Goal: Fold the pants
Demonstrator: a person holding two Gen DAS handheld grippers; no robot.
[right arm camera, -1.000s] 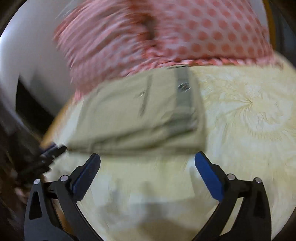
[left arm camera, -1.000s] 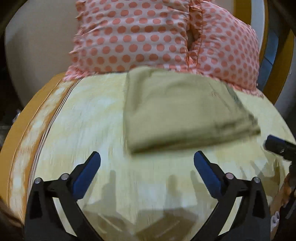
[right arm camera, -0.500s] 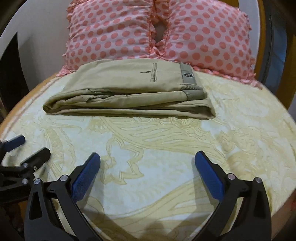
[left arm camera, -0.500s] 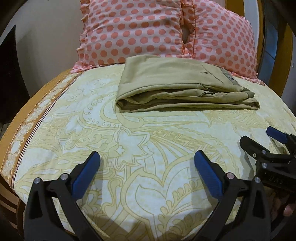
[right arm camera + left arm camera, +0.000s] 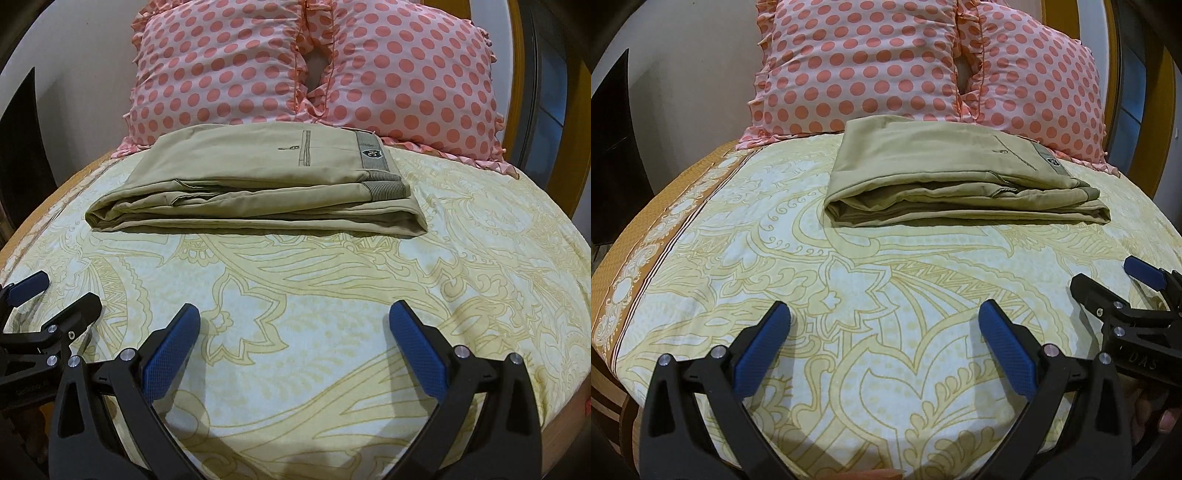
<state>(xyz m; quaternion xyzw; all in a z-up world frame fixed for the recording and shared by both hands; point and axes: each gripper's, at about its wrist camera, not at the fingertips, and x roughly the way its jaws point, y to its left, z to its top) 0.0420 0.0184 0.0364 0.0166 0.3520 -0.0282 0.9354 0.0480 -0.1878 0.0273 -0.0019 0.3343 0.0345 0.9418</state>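
Khaki pants (image 5: 953, 177) lie folded in a flat stack on the bed, near the pillows; in the right wrist view the pants (image 5: 266, 184) show a grey waistband with a label at the right end. My left gripper (image 5: 884, 317) is open and empty, held over the sheet well short of the pants. My right gripper (image 5: 294, 317) is open and empty, also short of the pants. Each gripper shows at the edge of the other's view: the right one (image 5: 1108, 280) and the left one (image 5: 62, 295).
Two pink pillows with coral dots (image 5: 923, 62) stand behind the pants against a wooden headboard (image 5: 1067, 18). A yellow patterned bedsheet (image 5: 886, 288) covers the bed; its brown border (image 5: 665, 236) runs along the left edge. A white wall is at left.
Both grippers have drawn back from the folded pants and steadied; the blur is gone. The pants lie still. Both grippers stay open.
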